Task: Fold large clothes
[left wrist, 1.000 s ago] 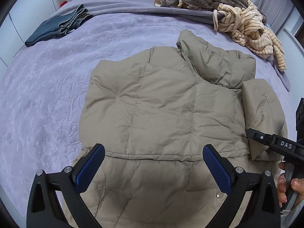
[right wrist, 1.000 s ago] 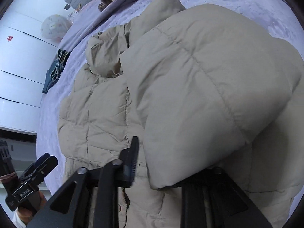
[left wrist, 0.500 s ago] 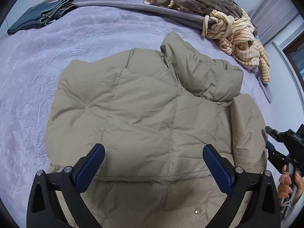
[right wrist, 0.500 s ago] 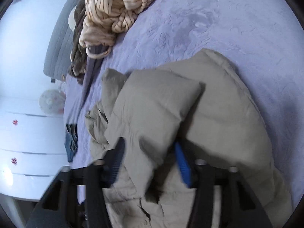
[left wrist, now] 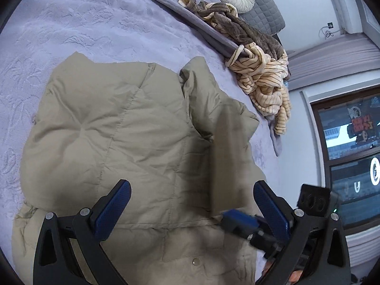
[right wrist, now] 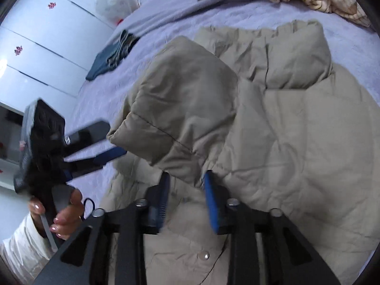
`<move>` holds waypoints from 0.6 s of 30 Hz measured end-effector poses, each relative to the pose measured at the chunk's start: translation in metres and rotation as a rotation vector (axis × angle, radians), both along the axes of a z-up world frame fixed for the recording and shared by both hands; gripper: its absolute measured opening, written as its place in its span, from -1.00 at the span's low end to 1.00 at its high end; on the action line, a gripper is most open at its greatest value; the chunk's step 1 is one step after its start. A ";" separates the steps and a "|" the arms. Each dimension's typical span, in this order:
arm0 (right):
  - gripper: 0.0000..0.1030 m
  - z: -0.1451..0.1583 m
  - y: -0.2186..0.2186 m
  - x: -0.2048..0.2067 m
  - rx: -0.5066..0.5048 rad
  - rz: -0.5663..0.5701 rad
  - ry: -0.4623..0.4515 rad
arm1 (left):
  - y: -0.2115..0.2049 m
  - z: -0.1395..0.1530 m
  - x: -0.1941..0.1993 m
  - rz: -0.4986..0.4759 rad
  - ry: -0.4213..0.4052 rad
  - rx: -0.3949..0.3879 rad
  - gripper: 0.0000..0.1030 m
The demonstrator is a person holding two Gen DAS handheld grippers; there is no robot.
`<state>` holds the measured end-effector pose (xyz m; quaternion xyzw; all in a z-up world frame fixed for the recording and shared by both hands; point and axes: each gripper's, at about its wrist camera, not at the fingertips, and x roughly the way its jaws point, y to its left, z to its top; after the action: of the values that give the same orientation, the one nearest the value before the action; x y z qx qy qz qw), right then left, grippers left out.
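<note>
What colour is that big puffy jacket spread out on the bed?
The jacket is plain khaki-beige, with quilted stitching; the left wrist view shows it best.

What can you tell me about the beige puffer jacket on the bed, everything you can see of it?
The beige puffer jacket is quilted in stitched panels, of smooth, matte, slightly creased padded fabric. It lies spread on the lilac bedspread, collar toward the headboard, a snap button near its hem. One sleeve is lifted and folded over the body, its end between the jaws of the right gripper, which have just been opening. The left gripper hovers open above it.
</note>
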<state>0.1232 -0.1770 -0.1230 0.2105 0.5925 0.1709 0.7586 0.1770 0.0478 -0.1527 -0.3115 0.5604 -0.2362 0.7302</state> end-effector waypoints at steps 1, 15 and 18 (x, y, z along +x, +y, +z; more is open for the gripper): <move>0.10 -0.003 0.002 -0.006 0.005 0.006 0.015 | -0.003 -0.002 0.001 -0.005 0.006 -0.017 1.00; -0.82 -0.033 -0.144 -0.102 -0.427 -0.249 0.069 | -0.082 -0.026 0.008 -0.164 0.002 0.202 -0.83; -0.83 -0.017 -0.171 -0.103 -0.576 -0.332 0.015 | -0.077 -0.003 -0.006 -0.175 -0.077 0.230 -0.83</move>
<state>0.0205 -0.3475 -0.1401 0.0823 0.5798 -0.1311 0.7999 0.1707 -0.0293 -0.1555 -0.1665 0.5803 -0.2448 0.7587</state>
